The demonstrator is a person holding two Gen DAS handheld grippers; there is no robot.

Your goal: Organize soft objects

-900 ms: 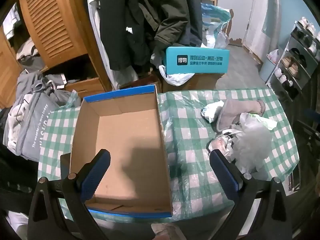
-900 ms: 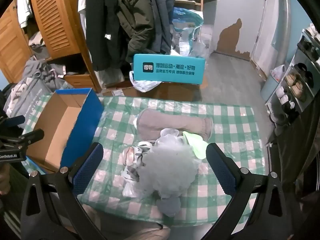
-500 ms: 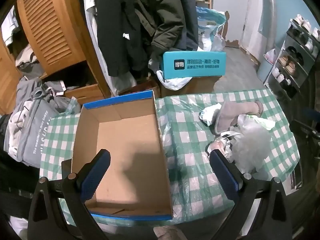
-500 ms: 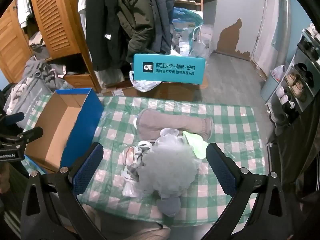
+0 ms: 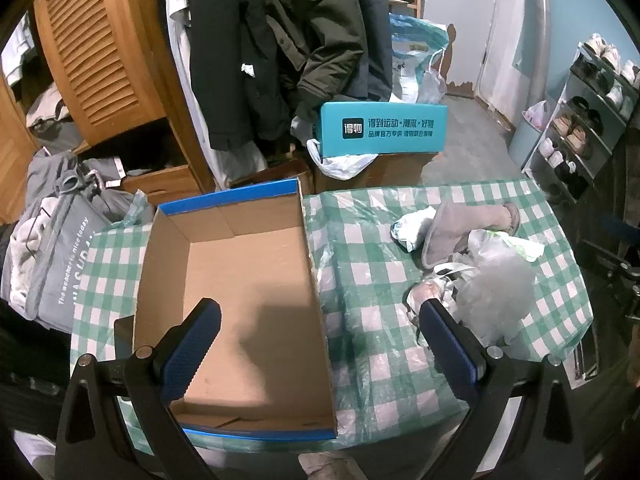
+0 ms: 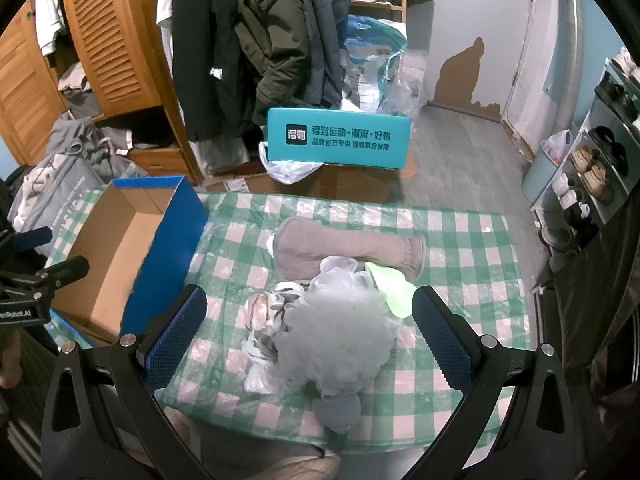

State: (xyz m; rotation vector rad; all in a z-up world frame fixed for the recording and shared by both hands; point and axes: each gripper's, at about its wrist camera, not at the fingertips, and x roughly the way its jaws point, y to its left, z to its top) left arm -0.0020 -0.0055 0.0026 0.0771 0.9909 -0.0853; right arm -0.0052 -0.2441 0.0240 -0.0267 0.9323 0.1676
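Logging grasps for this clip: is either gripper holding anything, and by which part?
Nothing is held. The left gripper and right gripper both hang open above the table.

Louvred wooden wardrobe (image 6: 108,40), hanging coats (image 6: 256,40), shoe rack (image 6: 600,152), grey floor (image 6: 460,160).

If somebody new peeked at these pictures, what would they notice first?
Probably the big empty cardboard box with blue sides, on the left of the green checked table. Next, the heap of soft things in the middle: a fluffy white bath puff in front of a grey slipper.
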